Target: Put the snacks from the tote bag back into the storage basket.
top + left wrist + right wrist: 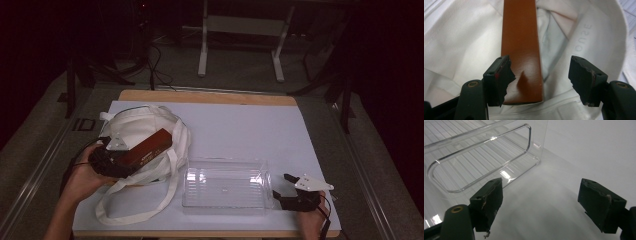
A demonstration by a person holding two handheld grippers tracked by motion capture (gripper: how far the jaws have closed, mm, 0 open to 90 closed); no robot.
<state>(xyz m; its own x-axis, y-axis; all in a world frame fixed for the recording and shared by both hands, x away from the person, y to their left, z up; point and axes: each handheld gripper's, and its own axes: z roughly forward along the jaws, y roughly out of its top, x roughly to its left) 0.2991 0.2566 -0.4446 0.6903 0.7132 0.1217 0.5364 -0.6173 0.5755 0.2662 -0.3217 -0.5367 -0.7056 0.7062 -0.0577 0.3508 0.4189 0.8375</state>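
Note:
A long reddish-brown box (pixel 150 146) lies slantwise in the mouth of a white cloth tote bag (pixel 135 130) at the table's left. My left gripper (pixel 125 157) sits at the box's near end. In the left gripper view the box (pixel 521 45) runs away between the jaws of the left gripper (pixel 540 62) over the bag (pixel 461 45). The left jaw is close beside the box and the right jaw stands well off it, so the gripper is open. My right gripper (pixel 281 186) is open and holds nothing, just right of a clear plastic bin (pixel 225 205).
The clear bin's end wall with its handle cut-out (pixel 481 157) stands ahead and to the left of the right gripper (pixel 541 192). The bag's straps (pixel 125 212) loop toward the front edge. Bare white mat (pixel 240 125) lies behind the bin. A metal stand (pixel 240 30) is on the floor beyond.

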